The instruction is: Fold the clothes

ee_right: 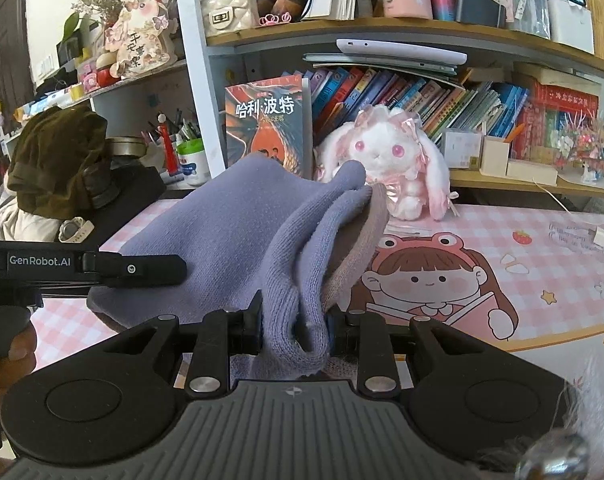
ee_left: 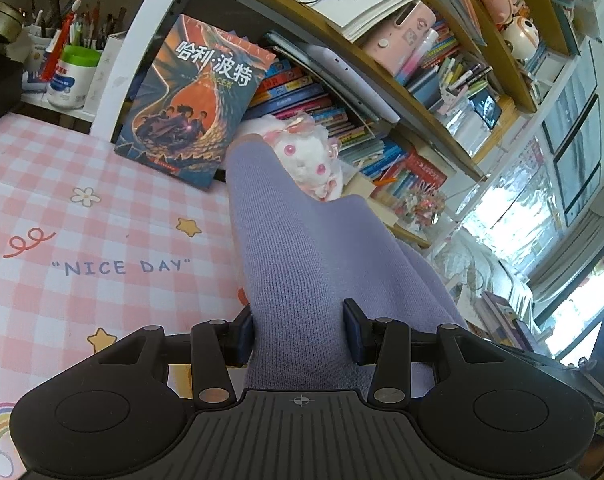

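Softly bunched lavender knit garment (ee_right: pixel 241 216), taupe-lined.

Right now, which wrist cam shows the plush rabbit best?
Right wrist: the plush rabbit sits nearly whole and upright below the bookshelf. In the left wrist view the purple knit garment hides most of it; only the face shows.

Can't see the near end of the lavender knit garment (ee_left: pixel 297 264) where it dips under the left gripper (ee_left: pixel 299 332), only get half the plush bunny (ee_left: pixel 302 160) behind the fabric, and lose the left gripper's far side off the right wrist view's left edge.
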Motion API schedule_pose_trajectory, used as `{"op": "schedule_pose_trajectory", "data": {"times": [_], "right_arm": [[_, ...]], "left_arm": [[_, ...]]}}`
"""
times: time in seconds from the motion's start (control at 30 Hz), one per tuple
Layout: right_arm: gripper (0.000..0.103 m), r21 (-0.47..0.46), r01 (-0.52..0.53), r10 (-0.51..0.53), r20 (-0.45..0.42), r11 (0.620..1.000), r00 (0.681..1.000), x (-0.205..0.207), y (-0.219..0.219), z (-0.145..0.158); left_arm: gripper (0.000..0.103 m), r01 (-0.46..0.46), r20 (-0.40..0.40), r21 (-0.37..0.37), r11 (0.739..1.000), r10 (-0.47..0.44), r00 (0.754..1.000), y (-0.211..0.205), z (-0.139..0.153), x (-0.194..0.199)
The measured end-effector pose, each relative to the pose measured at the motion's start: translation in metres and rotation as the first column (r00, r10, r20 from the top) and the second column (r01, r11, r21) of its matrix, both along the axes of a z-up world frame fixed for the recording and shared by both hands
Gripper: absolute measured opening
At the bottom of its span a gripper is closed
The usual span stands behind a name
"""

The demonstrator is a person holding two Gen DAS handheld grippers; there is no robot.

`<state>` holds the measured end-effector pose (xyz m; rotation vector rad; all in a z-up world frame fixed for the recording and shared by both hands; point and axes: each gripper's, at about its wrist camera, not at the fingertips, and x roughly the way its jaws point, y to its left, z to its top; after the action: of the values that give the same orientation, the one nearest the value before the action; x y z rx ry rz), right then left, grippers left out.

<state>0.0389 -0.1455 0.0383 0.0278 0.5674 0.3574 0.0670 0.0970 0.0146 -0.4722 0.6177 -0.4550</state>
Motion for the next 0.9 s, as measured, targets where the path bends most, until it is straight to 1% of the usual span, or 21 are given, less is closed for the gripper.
{"op": "schedule_pose_trajectory", "data": {"times": [0.17, 0.27, 0.6, 0.9], "right_arm": [[0.024, -0.021, -0.006, 0.006, -0.002, 1.0, 1.0, 0.009, 0.001, 0.001], [0.024, -0.04, -0.016, 0.016, -0.002, 0.999, 1.0, 0.021, 0.0, 0.001], [0.025, -0.089, -0.097, 0.098, 0.001, 0.991, 0.995, 0.078, 0.01, -0.005], [0.025, -0.097, -0.159, 0.159, -0.008, 0.983, 0.987, 0.129, 0.014, -0.023]], "left_arm": [[0.043, 0.013, 0.001, 0.009, 1.0, -0.013, 1.0, -0.002, 0.0, 0.013], [0.043, 0.006, 0.008, 0.018, 1.0, -0.006, 1.0, -0.004, -0.002, 0.022], [0.043, -0.056, -0.011, 0.018, 0.998, 0.056, 0.998, 0.005, -0.009, 0.066], [0.043, -0.094, -0.036, 0.041, 0.995, 0.096, 0.995, 0.007, -0.022, 0.103]]}}
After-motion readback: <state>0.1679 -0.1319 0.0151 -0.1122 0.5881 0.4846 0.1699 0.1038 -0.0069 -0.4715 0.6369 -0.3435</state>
